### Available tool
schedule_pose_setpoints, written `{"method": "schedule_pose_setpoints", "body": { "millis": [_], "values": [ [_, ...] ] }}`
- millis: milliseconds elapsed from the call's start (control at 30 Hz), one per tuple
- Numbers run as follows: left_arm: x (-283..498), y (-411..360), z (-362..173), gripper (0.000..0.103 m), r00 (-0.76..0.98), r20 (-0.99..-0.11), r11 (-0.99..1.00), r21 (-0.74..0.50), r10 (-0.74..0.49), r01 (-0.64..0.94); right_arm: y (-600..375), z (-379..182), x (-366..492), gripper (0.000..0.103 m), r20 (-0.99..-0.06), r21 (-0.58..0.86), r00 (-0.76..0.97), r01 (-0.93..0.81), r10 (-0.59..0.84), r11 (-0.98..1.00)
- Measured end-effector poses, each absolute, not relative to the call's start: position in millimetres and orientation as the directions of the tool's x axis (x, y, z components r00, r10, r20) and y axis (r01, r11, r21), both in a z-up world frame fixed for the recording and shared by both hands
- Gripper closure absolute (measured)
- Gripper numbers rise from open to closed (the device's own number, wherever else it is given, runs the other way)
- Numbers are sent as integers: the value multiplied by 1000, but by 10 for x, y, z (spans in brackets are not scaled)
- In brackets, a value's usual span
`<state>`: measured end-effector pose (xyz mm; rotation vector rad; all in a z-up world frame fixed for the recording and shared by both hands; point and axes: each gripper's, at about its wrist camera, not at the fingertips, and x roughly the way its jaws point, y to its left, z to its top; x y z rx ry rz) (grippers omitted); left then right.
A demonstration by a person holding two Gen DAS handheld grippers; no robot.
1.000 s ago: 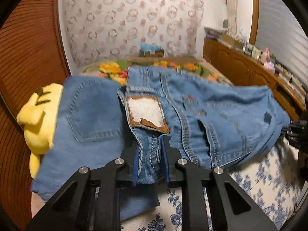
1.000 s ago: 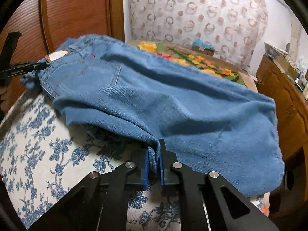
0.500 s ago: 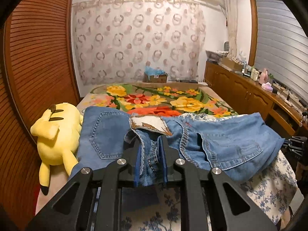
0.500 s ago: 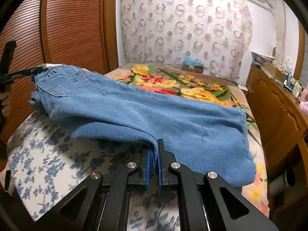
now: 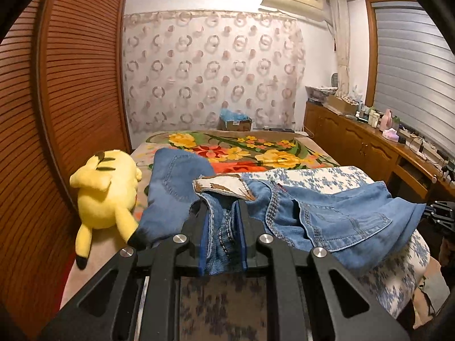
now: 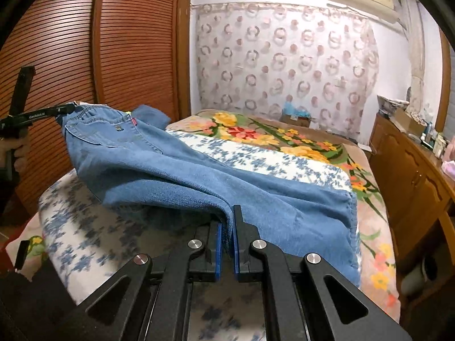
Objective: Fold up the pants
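A bed [image 6: 366, 221] under a floral blanket fills the room, a blue-flowered sheet [image 6: 85, 227] over its near end. Across that sheet my jeans [image 6: 199, 176] hang lifted between both hands, sagging in the middle. A yellow plush [image 5: 106, 187] lies by the louvred wardrobe. My left gripper [image 5: 222, 227] is clamped on the bunched waistband beneath the leather patch [image 5: 224, 185]; my right gripper [image 6: 227, 227] pinches a folded edge of the leg, fingers narrow on denim
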<state>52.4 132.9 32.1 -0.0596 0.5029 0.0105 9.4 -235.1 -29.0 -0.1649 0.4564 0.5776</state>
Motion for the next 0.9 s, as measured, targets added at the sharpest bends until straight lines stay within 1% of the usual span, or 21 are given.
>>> {"method": "schedule_pose_setpoints", "body": {
  "millis": [167,267,333,400,467,533,633,667,700,833,867,900],
  "values": [
    [274,1329,101,85,855,-518,997,-66,-8,-31,-2491,-391,-81,97,-475,16,714,-577,514,816],
    [267,1271,-143,84,820,-573,999,-36,13,-41,-2517,-530,-35,97,-510,49,685,-581,520,812],
    [292,1252,-287,84,800,-600,998,-41,9,-42,-2516,-620,-2,97,-533,39,678,-578,506,815],
    [289,1220,-384,83,788,-614,999,-6,39,-54,-2544,-678,76,97,-546,66,667,-570,507,819],
    [273,1198,-432,82,779,-625,999,2,43,-53,-2591,-740,94,97,-549,92,656,-568,518,818],
    [254,1193,-455,81,770,-637,999,11,45,-49,-2629,-746,110,97,-551,111,651,-563,523,819],
    [200,1188,-454,74,766,-641,999,18,48,-48,-2708,-722,97,95,-547,135,646,-559,532,818],
    [178,1184,-435,70,771,-635,999,15,45,-46,-2732,-718,82,94,-548,135,646,-558,531,819],
    [159,1192,-429,60,775,-630,999,12,42,-44,-2715,-725,10,93,-550,133,647,-556,527,821],
    [100,1174,-348,35,799,-600,999,-5,24,-34,-2666,-704,-48,89,-557,134,647,-549,521,825],
    [93,1148,-324,24,806,-591,1000,-9,16,-27,-2660,-692,-75,89,-555,136,649,-547,521,826],
    [91,1118,-307,23,812,-583,1000,-10,10,-20,-2679,-676,-96,88,-551,141,650,-546,524,826]
  ]
}}
